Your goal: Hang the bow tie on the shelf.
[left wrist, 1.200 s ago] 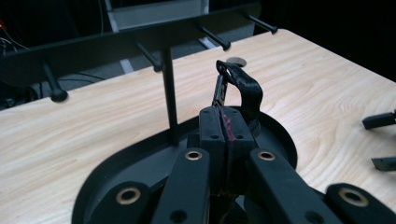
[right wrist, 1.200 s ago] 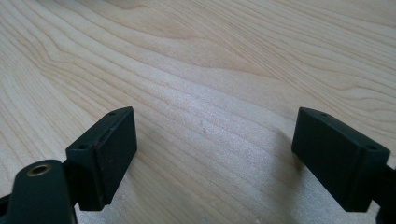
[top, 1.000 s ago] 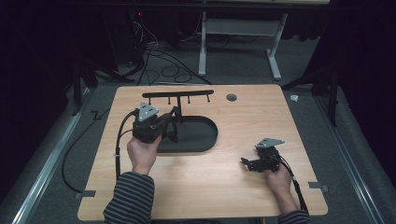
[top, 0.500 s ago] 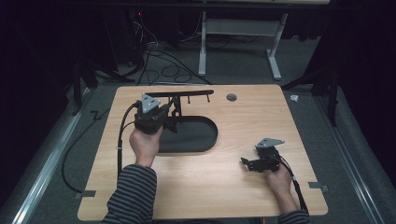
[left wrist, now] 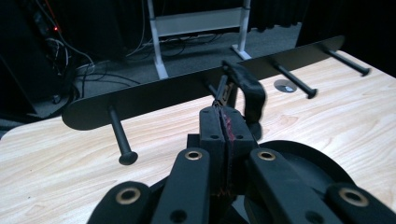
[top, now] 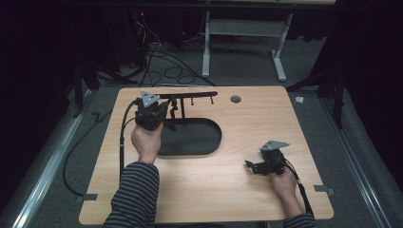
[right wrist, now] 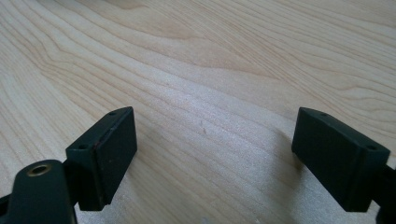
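Note:
A black peg rack stands at the table's far left: a long bar (top: 190, 96) with several pegs on an oval base (top: 199, 137). My left gripper (top: 166, 114) is held just in front of the bar. In the left gripper view its jaws (left wrist: 224, 135) are pressed together on the thin end of a black looped strap (left wrist: 245, 91), which rises toward the bar (left wrist: 154, 95) between two pegs. My right gripper (top: 252, 166) rests low at the table's near right. Its jaws (right wrist: 215, 154) stand wide open over bare wood with nothing between them.
A round grey grommet (top: 235, 99) is set in the wooden tabletop (top: 266, 118) right of the rack. Cables trail from both grippers off the near edge. Beyond the far edge are a white desk frame (top: 242, 28) and floor cables.
My left gripper has moved away from the person, closer to the rack's bar, with the strap still in its jaws. The right gripper has stayed put.

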The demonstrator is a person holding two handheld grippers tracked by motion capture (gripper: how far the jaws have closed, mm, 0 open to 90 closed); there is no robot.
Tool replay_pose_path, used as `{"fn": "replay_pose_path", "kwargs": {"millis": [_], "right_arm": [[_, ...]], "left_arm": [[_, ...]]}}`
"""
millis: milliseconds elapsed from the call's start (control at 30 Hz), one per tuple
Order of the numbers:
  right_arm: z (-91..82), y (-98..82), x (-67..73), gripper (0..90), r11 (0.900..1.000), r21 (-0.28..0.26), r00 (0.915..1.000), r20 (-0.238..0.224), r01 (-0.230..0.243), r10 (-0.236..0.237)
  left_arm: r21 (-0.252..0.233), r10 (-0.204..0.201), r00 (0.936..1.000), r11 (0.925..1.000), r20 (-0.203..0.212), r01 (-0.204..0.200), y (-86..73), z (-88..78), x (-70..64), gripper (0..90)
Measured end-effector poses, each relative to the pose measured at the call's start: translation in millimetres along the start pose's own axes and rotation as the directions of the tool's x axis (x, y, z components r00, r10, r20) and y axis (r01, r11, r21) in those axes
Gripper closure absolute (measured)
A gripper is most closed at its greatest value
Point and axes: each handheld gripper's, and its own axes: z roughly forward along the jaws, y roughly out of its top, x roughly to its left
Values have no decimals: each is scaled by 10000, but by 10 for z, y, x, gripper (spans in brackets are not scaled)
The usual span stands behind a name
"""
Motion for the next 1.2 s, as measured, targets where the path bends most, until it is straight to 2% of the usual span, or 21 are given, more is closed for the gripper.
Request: {"fn": "replay_pose_path", "kwargs": {"millis": [200, 433, 533, 633, 867, 900, 933, 967, 1000, 1200], "right_arm": [[-1, 1, -1, 150, 10000, 20, 10000, -1, 6, -6], [-2, 0, -1, 150, 10000, 20, 10000, -2, 7, -7], [-2, 0, 0, 150, 10000, 20, 10000, -4, 0, 0], [-1, 0, -1, 150, 10000, 17, 10000, -1, 8, -8], [-1, 0, -1, 150, 10000, 6, 10000, 0, 25, -25], [-1, -1, 0, 150, 10000, 5, 10000, 5, 1, -1], [-1, -1, 0, 150, 10000, 5, 10000, 5, 1, -1], [-1, -1, 0, 150, 10000, 3, 10000, 6, 1, -1], [-1, -1, 0, 150, 10000, 4, 10000, 5, 2, -2], [-1, -1, 0, 150, 10000, 1, 10000, 2, 0, 0]], "left_arm": [[-16, -240, 9997, 9997, -82, 240, -6, 78, 13, 888], [268, -182, 9992, 9995, -365, 192, -22, 106, 21, 874], [403, -154, 9997, 9991, -198, 162, -24, 86, 13, 848], [419, -371, 9993, 9985, 104, 366, -19, 59, 33, 826], [409, -226, 9991, 9989, 371, 211, -22, -32, 1, 791], [354, -241, 9982, 9991, 556, 222, -35, -61, 3, 766], [354, -241, 9982, 9991, 556, 222, -35, -61, 3, 751], [281, -271, 9963, 9993, 817, 249, -45, -82, 13, 751], [255, -297, 9954, 9993, 907, 275, -50, -92, 15, 724], [338, -512, 9907, 9983, 1259, 473, -89, -181, 57, 656]]}}
